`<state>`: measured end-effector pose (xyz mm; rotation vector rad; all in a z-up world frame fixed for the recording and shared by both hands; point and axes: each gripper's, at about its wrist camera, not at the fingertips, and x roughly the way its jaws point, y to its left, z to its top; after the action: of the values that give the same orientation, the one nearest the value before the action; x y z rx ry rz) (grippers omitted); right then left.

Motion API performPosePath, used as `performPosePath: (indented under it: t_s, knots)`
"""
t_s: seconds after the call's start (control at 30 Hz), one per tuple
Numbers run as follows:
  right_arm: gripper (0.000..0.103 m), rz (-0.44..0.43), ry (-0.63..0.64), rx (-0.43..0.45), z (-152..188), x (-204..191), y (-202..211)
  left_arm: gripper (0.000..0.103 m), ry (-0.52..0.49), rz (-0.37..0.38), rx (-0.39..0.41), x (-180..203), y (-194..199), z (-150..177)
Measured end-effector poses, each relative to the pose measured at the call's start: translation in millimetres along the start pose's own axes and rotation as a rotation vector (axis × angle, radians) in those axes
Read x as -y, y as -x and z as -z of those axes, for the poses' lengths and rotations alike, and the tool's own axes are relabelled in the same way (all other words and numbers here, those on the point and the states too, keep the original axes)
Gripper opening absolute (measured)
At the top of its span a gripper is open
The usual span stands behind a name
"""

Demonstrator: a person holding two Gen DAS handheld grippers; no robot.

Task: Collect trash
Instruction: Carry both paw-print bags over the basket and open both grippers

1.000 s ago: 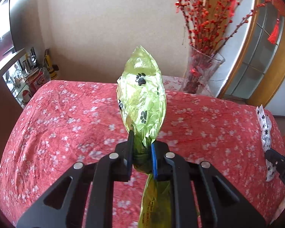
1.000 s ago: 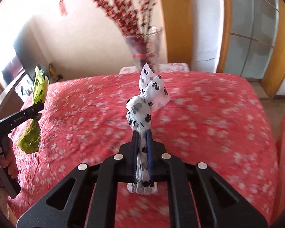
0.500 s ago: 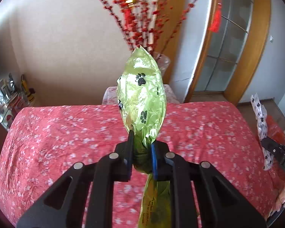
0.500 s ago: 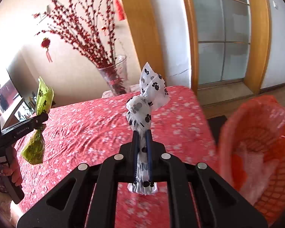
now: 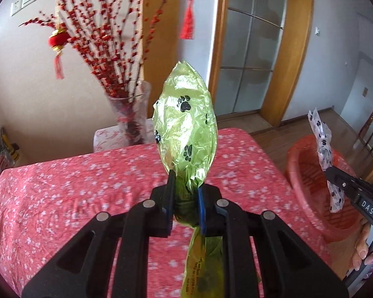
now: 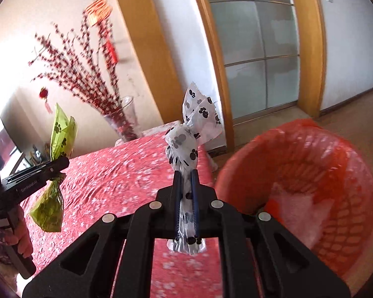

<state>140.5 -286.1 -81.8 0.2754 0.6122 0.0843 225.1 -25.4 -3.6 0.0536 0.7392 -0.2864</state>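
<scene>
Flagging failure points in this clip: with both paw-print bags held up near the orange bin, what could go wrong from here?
1. The white paw-print plastic bag in the right gripper is not yet over the orange lattice waste basket; released now, it may land on the red floral tablecloth.
2. The left gripper pinches the green paw-print plastic bag only at its twisted neck, so it could slip.
3. The glass vase of red-berry branches stands close behind; a swing might hit it.

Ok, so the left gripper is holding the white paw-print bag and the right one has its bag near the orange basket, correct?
Not quite. The left gripper is shut on the green paw-print bag, as the left wrist view shows. The white paw-print bag is in the right gripper. The rest holds: the right gripper has its bag near the orange basket.
</scene>
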Motion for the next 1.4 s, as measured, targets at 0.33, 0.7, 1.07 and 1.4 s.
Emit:
performPosePath:
  t_s: [0.33,0.7,1.07,1.4]
  knots:
    - [0.009,0.071,-0.099,0.079,0,60,35,0.016,-0.068,0.178,0.012,84,-4,-8]
    - [0.009,0.135,-0.163,0.165,3,113,74,0.017,-0.139,0.352,-0.032,187,-27,-2]
    - [0.009,0.15,-0.21,0.164,11,146,74,0.017,-0.204,0.379,-0.076,234,-61,5]
    - [0.01,0.127,-0.227,0.158,11,156,70,0.021,-0.212,0.406,-0.107,237,-77,6]
